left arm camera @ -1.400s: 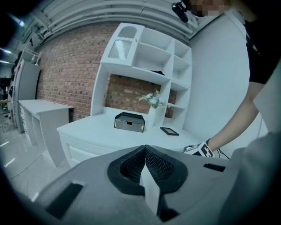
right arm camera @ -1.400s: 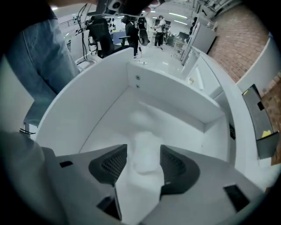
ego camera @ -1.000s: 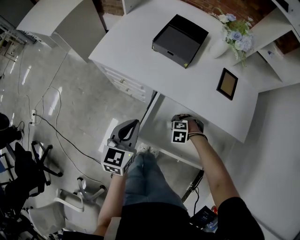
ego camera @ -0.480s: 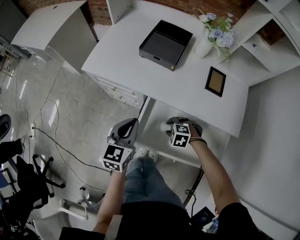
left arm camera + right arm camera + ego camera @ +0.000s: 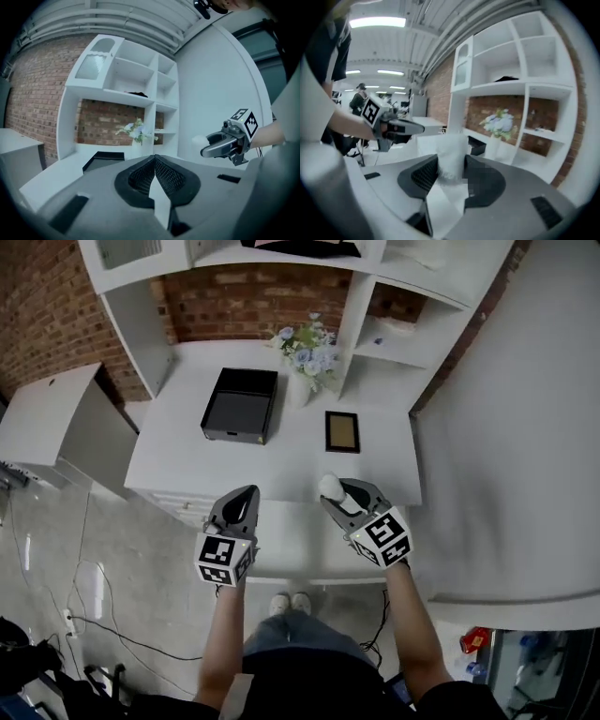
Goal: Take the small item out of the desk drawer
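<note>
The small item (image 5: pixel 329 487) is a white, fuzzy-looking cylinder. My right gripper (image 5: pixel 331 495) is shut on it and holds it up over the front edge of the white desk (image 5: pixel 281 460). In the right gripper view the item (image 5: pixel 452 159) stands upright between the two dark pads (image 5: pixel 425 174). My left gripper (image 5: pixel 246 495) is shut with nothing in it, level with the right one and a little apart from it. From the left gripper view the right gripper (image 5: pixel 209 146) shows with the item (image 5: pixel 198 139) at its tip. The drawer (image 5: pixel 286 545) stands open below the desk edge.
On the desk lie a black open box (image 5: pixel 239 404), a vase of pale flowers (image 5: pixel 305 360) and a dark picture frame (image 5: pixel 341 431). White shelves (image 5: pixel 394 324) and a brick wall (image 5: pixel 244 301) stand behind. A low white cabinet (image 5: pixel 47 418) is at the left.
My right gripper has come up out of the drawer with the white item and now sits in front of the desk. The head view has swung up toward the shelves.
</note>
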`<action>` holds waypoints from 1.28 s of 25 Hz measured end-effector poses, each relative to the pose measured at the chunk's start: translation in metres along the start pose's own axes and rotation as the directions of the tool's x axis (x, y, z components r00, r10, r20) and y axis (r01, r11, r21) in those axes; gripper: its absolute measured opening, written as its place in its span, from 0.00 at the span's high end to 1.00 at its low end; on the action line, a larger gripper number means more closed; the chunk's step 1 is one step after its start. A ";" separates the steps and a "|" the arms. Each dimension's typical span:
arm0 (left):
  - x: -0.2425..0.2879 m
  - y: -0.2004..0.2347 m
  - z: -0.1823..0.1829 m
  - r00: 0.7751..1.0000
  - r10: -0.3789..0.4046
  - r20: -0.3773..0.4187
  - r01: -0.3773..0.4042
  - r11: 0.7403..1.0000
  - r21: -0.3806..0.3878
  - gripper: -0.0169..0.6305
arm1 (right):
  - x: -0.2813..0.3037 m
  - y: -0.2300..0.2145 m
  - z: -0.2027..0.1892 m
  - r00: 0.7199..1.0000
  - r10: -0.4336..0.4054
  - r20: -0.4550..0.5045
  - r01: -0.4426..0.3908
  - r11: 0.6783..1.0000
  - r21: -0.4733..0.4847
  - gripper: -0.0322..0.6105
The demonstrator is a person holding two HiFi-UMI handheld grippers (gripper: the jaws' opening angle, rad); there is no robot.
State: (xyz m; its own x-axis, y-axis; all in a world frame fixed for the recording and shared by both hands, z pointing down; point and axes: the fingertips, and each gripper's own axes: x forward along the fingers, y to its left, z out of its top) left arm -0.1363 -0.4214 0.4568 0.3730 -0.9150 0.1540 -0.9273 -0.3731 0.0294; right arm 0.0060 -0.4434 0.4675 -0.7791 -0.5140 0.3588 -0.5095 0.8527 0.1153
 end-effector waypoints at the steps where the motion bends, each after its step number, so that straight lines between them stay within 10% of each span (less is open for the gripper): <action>1: 0.006 -0.006 0.010 1.000 -0.019 0.013 0.019 1.000 0.011 0.96 | -0.015 -0.010 0.012 0.997 -0.060 0.053 0.058 0.998 0.035 0.70; 11: 0.041 -0.068 0.053 0.984 -0.162 0.075 0.157 0.985 0.069 0.96 | -0.136 -0.057 0.000 0.804 -0.545 0.239 0.446 0.818 0.363 0.70; 19: 0.042 -0.075 0.057 0.984 -0.162 0.073 0.156 0.985 0.080 0.96 | -0.153 -0.063 -0.014 0.762 -0.606 0.226 0.489 0.769 0.412 0.69; 32: 0.037 -0.067 0.057 0.985 -0.151 0.080 0.145 0.986 0.076 0.96 | -0.143 -0.065 -0.002 0.769 -0.599 0.225 0.493 0.779 0.388 0.70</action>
State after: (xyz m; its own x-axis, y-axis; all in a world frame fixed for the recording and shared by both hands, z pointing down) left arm -0.0587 -0.4393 0.4041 0.5103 -0.8573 0.0682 -0.8582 -0.5128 -0.0239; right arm 0.1515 -0.4253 0.4110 -0.3762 -0.9265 -0.0015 -0.9224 0.3747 -0.0932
